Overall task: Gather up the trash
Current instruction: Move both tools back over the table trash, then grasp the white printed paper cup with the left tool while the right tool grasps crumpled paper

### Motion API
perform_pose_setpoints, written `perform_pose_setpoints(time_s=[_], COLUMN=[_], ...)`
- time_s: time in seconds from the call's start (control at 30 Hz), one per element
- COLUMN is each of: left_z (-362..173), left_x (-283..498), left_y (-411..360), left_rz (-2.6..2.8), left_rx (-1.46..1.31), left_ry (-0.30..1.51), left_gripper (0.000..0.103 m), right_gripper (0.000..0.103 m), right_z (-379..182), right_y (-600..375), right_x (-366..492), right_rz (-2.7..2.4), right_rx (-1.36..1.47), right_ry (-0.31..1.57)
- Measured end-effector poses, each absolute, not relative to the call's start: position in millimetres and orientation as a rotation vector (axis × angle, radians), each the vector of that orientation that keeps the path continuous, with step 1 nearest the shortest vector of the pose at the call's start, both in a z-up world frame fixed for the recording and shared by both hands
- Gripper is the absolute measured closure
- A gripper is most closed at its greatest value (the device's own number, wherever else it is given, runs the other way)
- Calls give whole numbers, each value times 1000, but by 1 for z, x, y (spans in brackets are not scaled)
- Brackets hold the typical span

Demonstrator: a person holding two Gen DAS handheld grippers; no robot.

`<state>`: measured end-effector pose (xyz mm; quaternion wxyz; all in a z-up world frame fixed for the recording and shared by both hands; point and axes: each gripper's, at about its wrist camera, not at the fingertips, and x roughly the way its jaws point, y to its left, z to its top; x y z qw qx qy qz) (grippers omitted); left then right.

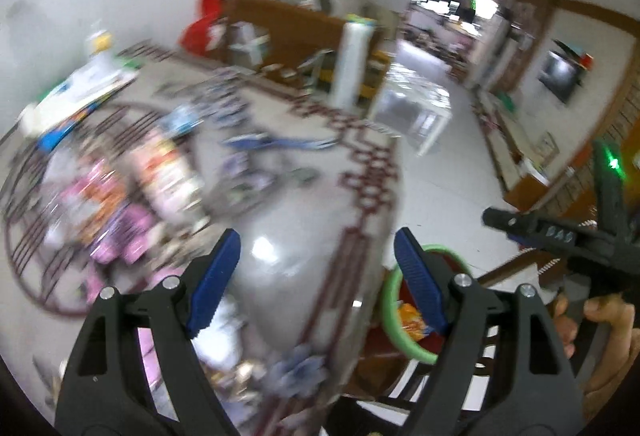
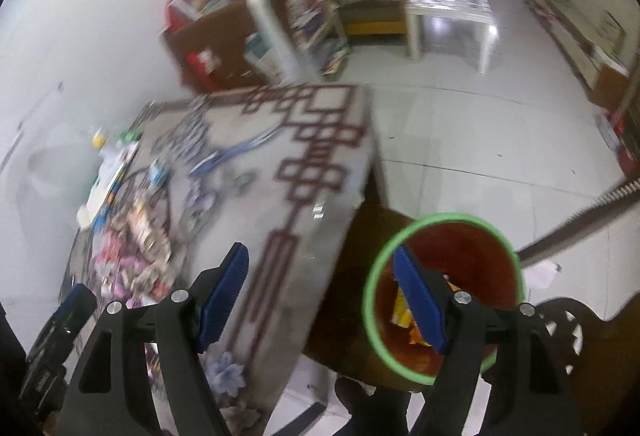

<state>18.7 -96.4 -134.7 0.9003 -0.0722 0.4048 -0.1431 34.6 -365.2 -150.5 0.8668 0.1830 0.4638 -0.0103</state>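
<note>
A pile of colourful snack wrappers [image 1: 120, 203] lies on the left part of a patterned table [image 1: 304, 236]; it also shows in the right wrist view [image 2: 132, 260]. A red bin with a green rim [image 2: 444, 296] stands beside the table's right edge with orange wrappers inside; its rim shows in the left wrist view [image 1: 390, 300]. My left gripper [image 1: 318, 276] is open and empty above the table's near edge. My right gripper [image 2: 322, 292] is open and empty, above the table edge and the bin. Both views are blurred.
A white box and a bottle [image 1: 80, 87] sit at the table's far left. A wooden shelf with books [image 1: 280, 31] and a white roll [image 1: 352, 63] stand behind. A white side table [image 2: 448, 15] stands on the tiled floor. A dark wooden chair [image 2: 568, 324] is by the bin.
</note>
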Motion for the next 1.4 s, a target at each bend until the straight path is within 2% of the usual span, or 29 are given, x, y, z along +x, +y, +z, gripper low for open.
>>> perform_pose_setpoints(time_s=[0.2,0.4,0.5,0.83,0.97,1.03,1.1,1.4], left_z=[-151,-182,-204,-264,-268,-270,-269,-256], left_x=[-12,-41,-43,-36,-27,-23,-22,1], left_y=[-22,46,56,57,67,72,73,103], left_rz=[-205,-191,-259,-328,-288,-253,-224,-40], left_rx=[-80,59,165,300,171,117,82,-176], left_ry=[855,955,1068,1179,1192,1181,1167,1102], left_gripper=[22,22,21,19,21,30,34,36], right_gripper=[30,30,30,30,30,30,30,30], right_z=[-155,-157,-160,-169,-170,-168,-168,-195], right_y=[-303,-261,-255,-247,-241,-234,-225,-174], right_x=[51,47,46,47,52,54,58,88], right_rz=[140,244,260,268,260,267,281,393], right_rx=[297,225,224,232,220,197,172,136], right_ry=[1022,1041,1061,1088,1097,1093,1093,1194])
